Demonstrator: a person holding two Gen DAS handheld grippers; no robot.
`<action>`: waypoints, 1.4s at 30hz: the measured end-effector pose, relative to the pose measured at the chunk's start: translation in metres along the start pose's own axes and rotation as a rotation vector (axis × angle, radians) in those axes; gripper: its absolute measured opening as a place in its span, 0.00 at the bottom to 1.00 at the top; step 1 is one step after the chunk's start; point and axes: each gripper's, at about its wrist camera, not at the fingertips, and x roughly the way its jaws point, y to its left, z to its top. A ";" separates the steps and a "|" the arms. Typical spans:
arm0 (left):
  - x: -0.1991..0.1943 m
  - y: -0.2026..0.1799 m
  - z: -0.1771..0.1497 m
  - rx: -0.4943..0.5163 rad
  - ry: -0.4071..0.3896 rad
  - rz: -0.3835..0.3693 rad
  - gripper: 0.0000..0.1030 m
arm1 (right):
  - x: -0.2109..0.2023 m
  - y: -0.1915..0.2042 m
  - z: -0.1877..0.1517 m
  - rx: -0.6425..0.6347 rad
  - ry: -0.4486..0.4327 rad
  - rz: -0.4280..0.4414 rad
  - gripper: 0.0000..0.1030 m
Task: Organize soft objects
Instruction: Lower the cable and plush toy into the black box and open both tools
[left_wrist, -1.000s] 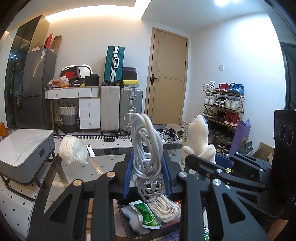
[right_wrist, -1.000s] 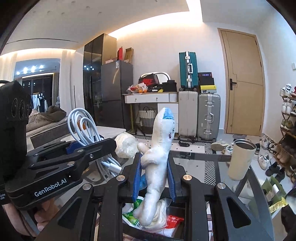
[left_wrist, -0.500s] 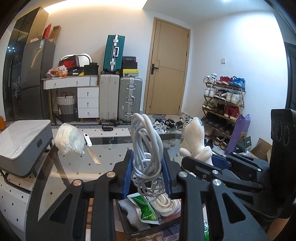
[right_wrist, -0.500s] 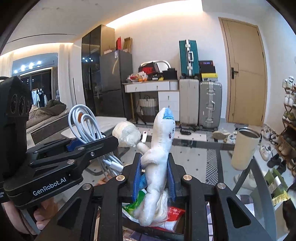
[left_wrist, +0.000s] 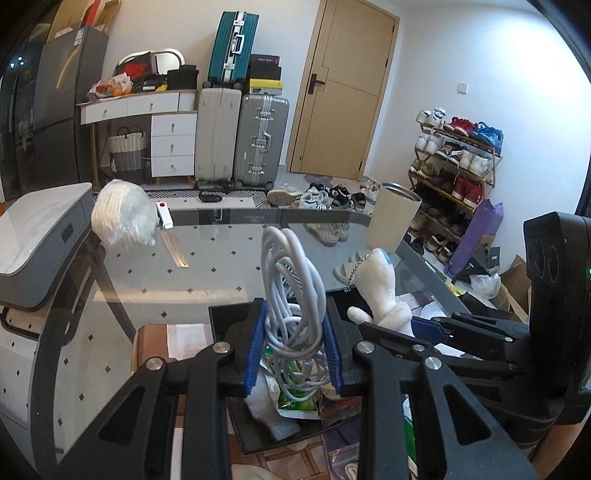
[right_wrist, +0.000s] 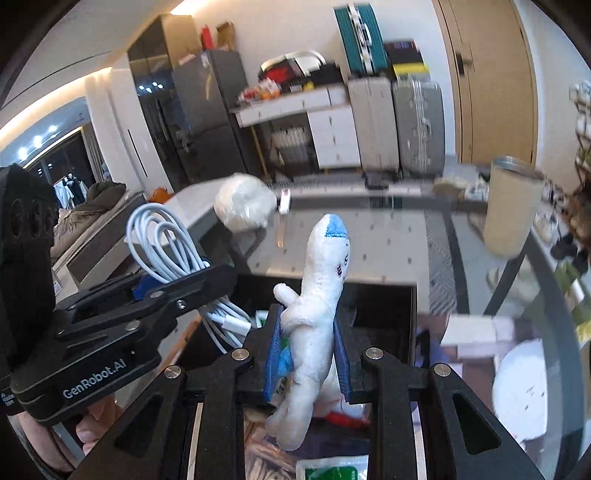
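My left gripper (left_wrist: 294, 345) is shut on a coiled white cable (left_wrist: 291, 291) and holds it above a black tray (left_wrist: 258, 430) that contains a green packet (left_wrist: 295, 404) and other soft items. My right gripper (right_wrist: 308, 349) is shut on a white plush shark (right_wrist: 314, 314) with a blue nose, held upright over the same black tray (right_wrist: 384, 306). The shark also shows in the left wrist view (left_wrist: 384, 291), just right of the cable. The left gripper with the cable shows in the right wrist view (right_wrist: 166, 254), at the left.
The glass table (left_wrist: 221, 258) carries a bagged white rope bundle (left_wrist: 123, 218), a metal ruler (left_wrist: 175, 247) and a cream tumbler (left_wrist: 393, 216). Suitcases, drawers, a shoe rack and a door stand behind. A grey side table (left_wrist: 37, 236) is at the left.
Both grippers have tilted down and moved forward over the tray, still holding the cable and the shark. The tumbler has come into the left wrist view.
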 end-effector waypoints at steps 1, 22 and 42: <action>0.001 -0.001 -0.002 0.000 0.007 -0.002 0.27 | 0.003 -0.003 0.000 0.006 0.015 -0.001 0.24; 0.034 0.000 -0.017 -0.031 0.203 -0.038 0.27 | 0.036 -0.018 -0.016 0.032 0.135 -0.046 0.25; 0.008 0.007 -0.012 -0.036 0.168 0.010 0.53 | 0.010 -0.011 -0.013 0.034 0.097 -0.056 0.64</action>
